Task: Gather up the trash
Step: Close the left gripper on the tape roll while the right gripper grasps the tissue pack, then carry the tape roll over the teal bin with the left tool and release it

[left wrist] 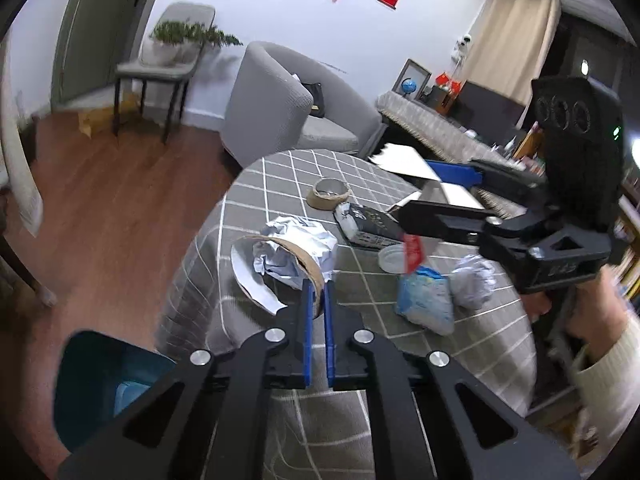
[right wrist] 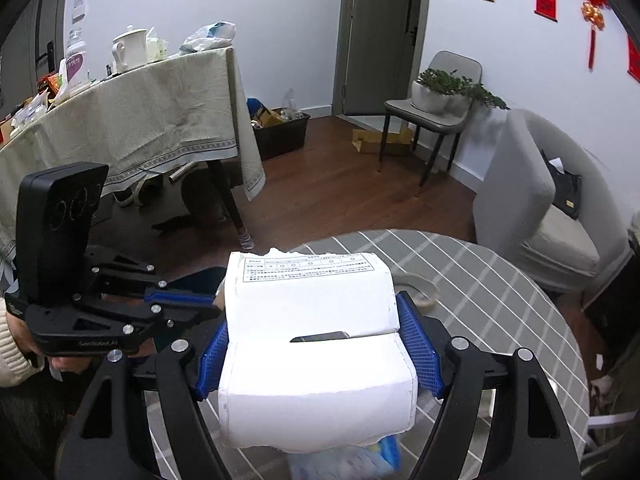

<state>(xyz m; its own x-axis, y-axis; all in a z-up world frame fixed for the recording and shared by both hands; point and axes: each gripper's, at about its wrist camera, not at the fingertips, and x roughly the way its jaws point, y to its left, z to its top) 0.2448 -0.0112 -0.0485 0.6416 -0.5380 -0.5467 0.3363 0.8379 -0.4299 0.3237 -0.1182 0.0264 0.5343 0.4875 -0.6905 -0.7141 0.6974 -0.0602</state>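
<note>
My left gripper (left wrist: 318, 286) is shut on the rim of a torn cardboard tape ring (left wrist: 280, 264) with a white liner, held over the table's near edge. A crumpled paper ball (left wrist: 298, 248) lies behind the ring. My right gripper (right wrist: 310, 344) is shut on a white cardboard box (right wrist: 316, 344) with a printed label, held above the table; it also shows in the left wrist view (left wrist: 440, 196). Other trash lies on the grey checked tablecloth (left wrist: 280, 176): a second tape ring (left wrist: 329, 194), a dark carton (left wrist: 368, 222), a plastic lid (left wrist: 392, 258), a blue-white wrapper (left wrist: 426, 300) and another paper ball (left wrist: 474, 282).
A teal bin (left wrist: 104, 384) stands on the wood floor left of the table, below my left gripper. A grey armchair (left wrist: 280, 104) sits behind the table. A cloth-covered dining table (right wrist: 120, 120) and a chair with a plant (right wrist: 436, 100) stand farther off.
</note>
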